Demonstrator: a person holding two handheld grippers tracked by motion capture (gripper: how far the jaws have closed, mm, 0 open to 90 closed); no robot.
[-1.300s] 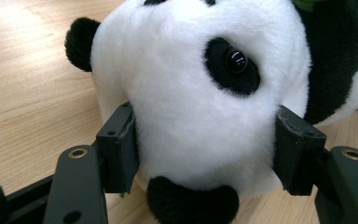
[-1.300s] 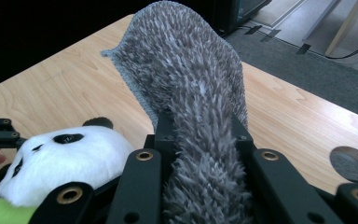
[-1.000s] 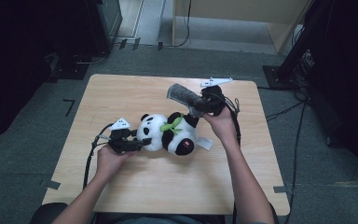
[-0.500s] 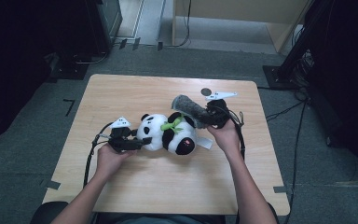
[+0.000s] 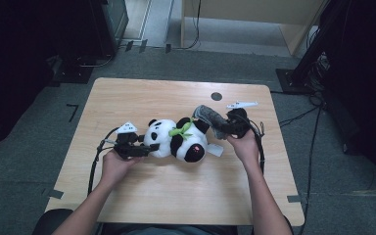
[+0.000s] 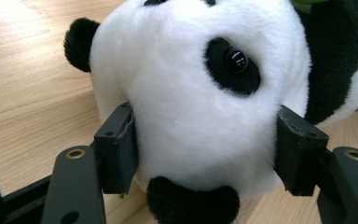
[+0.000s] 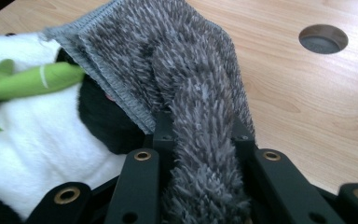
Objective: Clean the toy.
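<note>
Soft, light plush panda [image 5: 176,142] lies mid-table, its squashy head clamped by the left gripper [image 5: 144,149]; at its 2 o'clock, the right gripper [image 5: 220,128] pinches a limp grey microfibre cloth [image 5: 209,117], best held bunched.

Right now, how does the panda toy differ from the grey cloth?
The panda toy is black and white, plump, lying on the table; the grey cloth is shaggy, flat and folded. The left tongs squeeze the panda's head; the right tongs pinch the cloth, which reaches the panda's body. Both are soft.
</note>
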